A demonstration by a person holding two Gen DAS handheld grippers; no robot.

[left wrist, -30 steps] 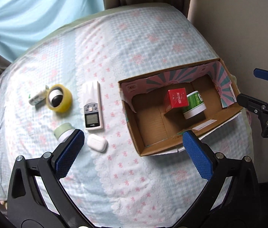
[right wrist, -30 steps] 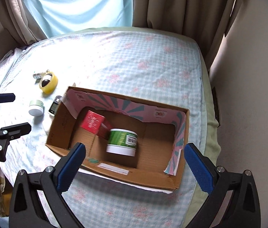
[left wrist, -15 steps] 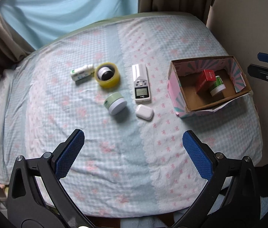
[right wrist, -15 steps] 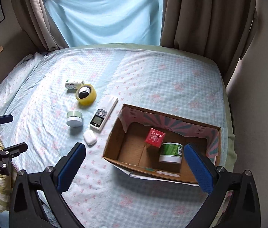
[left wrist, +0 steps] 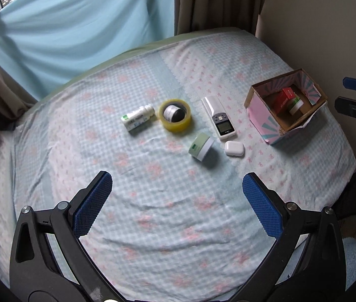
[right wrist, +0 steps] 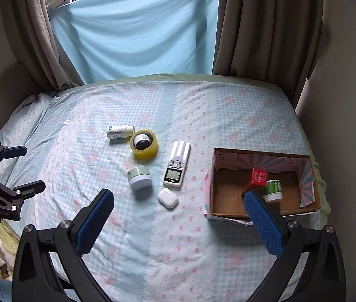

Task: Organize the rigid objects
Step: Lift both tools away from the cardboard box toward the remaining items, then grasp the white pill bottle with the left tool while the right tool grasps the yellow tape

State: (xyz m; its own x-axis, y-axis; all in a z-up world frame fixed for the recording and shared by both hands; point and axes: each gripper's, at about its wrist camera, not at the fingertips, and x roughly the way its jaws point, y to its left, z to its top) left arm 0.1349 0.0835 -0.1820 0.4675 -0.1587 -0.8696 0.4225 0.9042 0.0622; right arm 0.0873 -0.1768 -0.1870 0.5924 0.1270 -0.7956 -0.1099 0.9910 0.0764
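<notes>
Both the left gripper and the right gripper hang above the bed, jaws spread wide and holding nothing. A red box and a green jar sit inside the cardboard box.

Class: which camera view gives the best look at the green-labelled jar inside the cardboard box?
The right wrist view: it looks down into the cardboard box, showing the green-labelled jar beside the red carton. In the left wrist view the jar is small and largely hidden behind the carton.
</notes>
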